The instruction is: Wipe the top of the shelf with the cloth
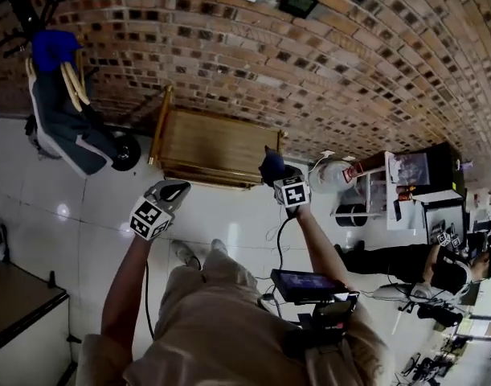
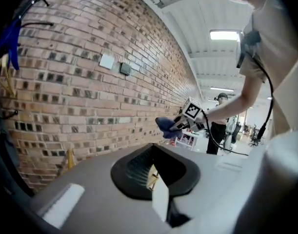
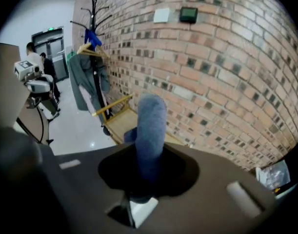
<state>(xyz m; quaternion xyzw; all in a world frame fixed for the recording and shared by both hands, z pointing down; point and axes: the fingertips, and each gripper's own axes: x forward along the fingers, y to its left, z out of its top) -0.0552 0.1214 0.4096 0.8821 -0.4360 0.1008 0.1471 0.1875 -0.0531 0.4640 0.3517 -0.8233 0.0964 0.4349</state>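
Note:
A low wooden shelf [image 1: 213, 145] stands against the brick wall, and its slatted top shows bare. My right gripper [image 1: 277, 175] hovers over the shelf's right front corner, shut on a blue cloth [image 1: 270, 166]. In the right gripper view the cloth [image 3: 151, 130] sticks up out of the gripper [image 3: 146, 174], with the shelf [image 3: 120, 123] beyond it. My left gripper [image 1: 169, 191] hangs in front of the shelf's left part, open and holding nothing. The left gripper view [image 2: 151, 172] looks across at the right gripper [image 2: 190, 118] and the cloth [image 2: 164, 126].
A coat rack [image 1: 60, 95] with blue and grey garments stands left of the shelf. A white rack [image 1: 390, 187] with small items stands to the right, and another person [image 1: 422, 265] is beyond it. A dark cabinet [image 1: 20, 304] is at bottom left. White floor tiles lie in front.

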